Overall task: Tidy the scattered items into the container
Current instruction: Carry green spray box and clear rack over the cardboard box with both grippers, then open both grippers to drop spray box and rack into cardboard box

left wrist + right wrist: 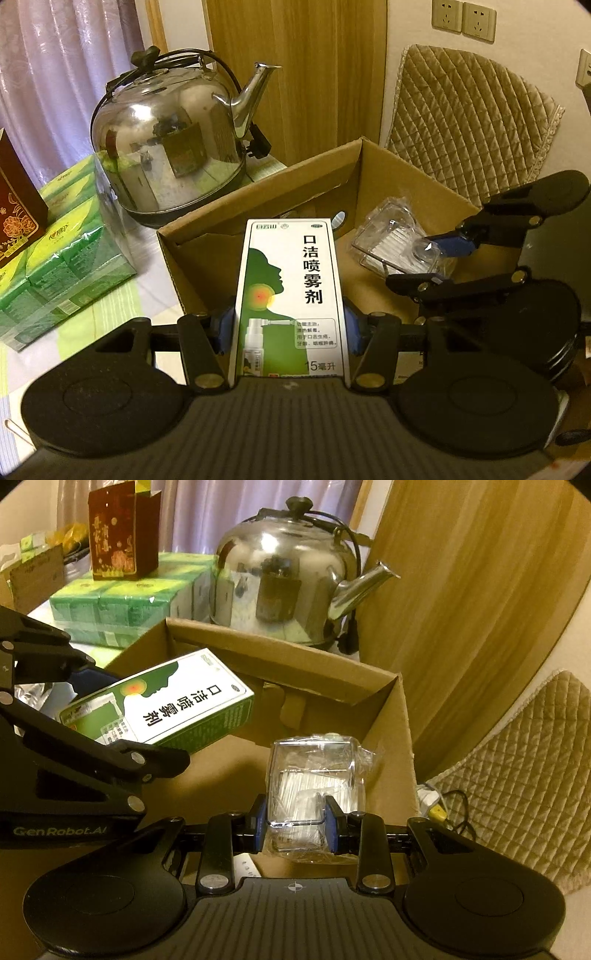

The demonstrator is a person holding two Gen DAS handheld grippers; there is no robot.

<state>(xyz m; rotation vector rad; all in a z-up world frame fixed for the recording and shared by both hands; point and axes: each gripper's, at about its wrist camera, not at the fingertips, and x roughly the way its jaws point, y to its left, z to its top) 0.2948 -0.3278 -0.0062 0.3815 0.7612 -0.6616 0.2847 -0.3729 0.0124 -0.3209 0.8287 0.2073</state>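
My left gripper (290, 328) is shut on a white and green spray box (291, 295) and holds it over the near wall of the open cardboard box (258, 192). The same spray box (162, 705) shows at the left in the right wrist view, tilted over the cardboard box (399, 716). My right gripper (295, 827) is shut on a clear plastic packet (314, 775) with a wire frame, held inside the box near its right wall. In the left wrist view the packet (395, 236) and the right gripper (428, 262) sit at the box's right side.
A steel kettle (170, 147) stands just behind the box. Green tissue packs (62, 251) lie at the left with a dark red carton (14, 218) on them. A quilted chair back (469, 122) and wooden door (295, 74) are behind. Cables (450, 805) lie right of the box.
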